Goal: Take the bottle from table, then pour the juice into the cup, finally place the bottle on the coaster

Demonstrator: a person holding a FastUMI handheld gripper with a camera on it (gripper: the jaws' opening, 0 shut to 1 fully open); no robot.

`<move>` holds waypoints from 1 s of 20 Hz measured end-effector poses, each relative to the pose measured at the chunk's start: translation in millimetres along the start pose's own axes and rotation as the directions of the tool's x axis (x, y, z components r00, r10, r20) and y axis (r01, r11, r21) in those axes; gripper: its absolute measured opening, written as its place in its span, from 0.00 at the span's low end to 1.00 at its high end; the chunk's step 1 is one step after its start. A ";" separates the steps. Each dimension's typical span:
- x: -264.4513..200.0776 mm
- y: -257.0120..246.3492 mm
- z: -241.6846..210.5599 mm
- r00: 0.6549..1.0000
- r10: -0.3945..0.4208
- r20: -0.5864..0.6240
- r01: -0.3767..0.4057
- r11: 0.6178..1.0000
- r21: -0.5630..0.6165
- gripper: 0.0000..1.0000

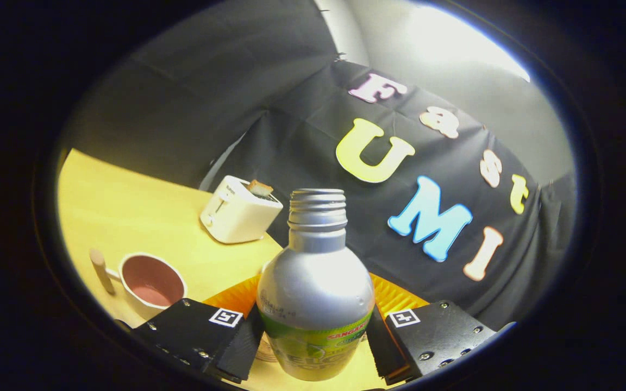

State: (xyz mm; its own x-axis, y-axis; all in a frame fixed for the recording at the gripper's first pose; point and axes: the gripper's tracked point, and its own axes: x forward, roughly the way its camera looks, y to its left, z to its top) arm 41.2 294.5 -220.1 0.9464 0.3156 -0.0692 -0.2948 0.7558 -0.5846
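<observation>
Gripper (313, 347): both fingers press the bottle's sides.
Bottle (315, 293): silver, uncapped, upright, frame centre.
Coaster (394, 296): orange, behind the bottle.
Cup (150, 282): lower left.
Toaster (239, 209): beyond the cup.

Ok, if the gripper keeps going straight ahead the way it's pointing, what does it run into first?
The bottle: it already sits between the fingers, which look pressed on its sides. Beyond it lies the orange coaster, then probably the booth wall.

Claw (315, 339): two blocky finger housings w/ small silver screws, a square white tag w/ black marker atop each, ribbed pads (245, 345) on inner faces.
</observation>
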 end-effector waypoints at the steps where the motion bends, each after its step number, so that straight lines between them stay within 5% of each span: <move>1: -0.5 -4.3 2.7 1.000 0.005 0.008 -0.005 0.999 0.042 0.83; 6: -1.8 -17.9 22.5 0.996 -0.001 0.093 -0.024 0.965 0.260 0.83; 11: 0.4 -46.1 30.2 0.992 -0.050 0.117 -0.016 0.865 0.502 0.82; 20: 19.4 -48.5 18.9 0.995 -0.065 0.070 0.018 0.849 0.529 0.83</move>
State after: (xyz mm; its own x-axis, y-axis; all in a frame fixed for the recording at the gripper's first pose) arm 71.4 274.8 -177.8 0.9519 0.3052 0.0257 -0.3028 0.9505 -0.0702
